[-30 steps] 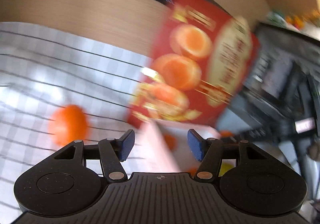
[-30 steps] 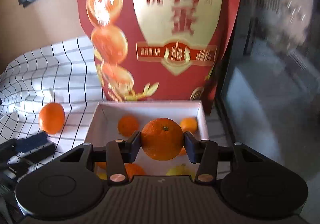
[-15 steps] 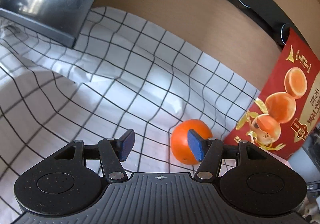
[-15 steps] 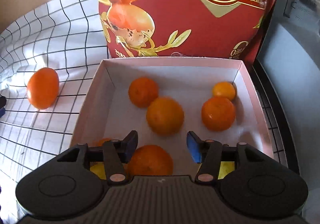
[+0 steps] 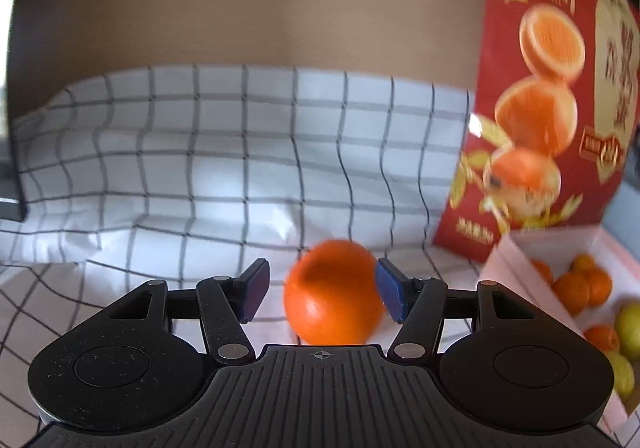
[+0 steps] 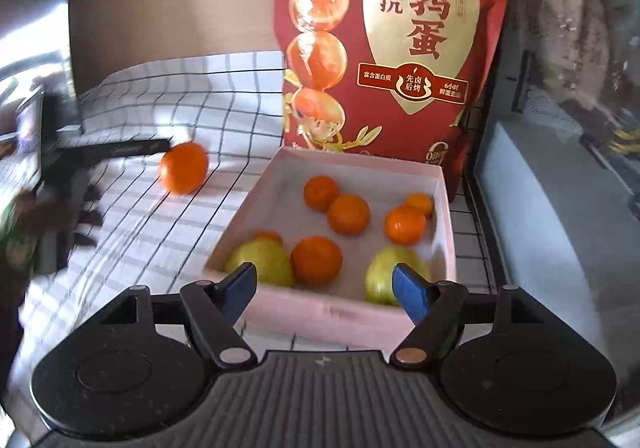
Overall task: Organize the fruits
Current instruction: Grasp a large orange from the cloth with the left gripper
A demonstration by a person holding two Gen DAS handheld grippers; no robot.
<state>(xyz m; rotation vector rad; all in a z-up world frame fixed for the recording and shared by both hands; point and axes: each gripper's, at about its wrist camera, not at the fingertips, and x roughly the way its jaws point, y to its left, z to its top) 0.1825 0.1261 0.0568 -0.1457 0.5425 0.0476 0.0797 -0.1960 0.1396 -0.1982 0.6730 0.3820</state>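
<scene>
A loose orange lies on the checked cloth between the fingers of my left gripper. It sits close against the right pad, with a gap to the left pad, so the gripper is open. In the right wrist view the same orange lies left of the pink box, and a dark blurred left finger reaches up to it. The box holds several oranges and two yellow-green fruits. My right gripper hangs in front of the box's near wall, jaws opening, nothing between them.
A tall red snack bag stands right behind the box. A dark appliance with a glass front closes off the right side. The checked cloth runs back to a wooden wall, with a dark screen edge at the left.
My right gripper let its orange go into the box, drew back and widened its jaws. My left gripper swung around until the loose orange came between its fingers.
</scene>
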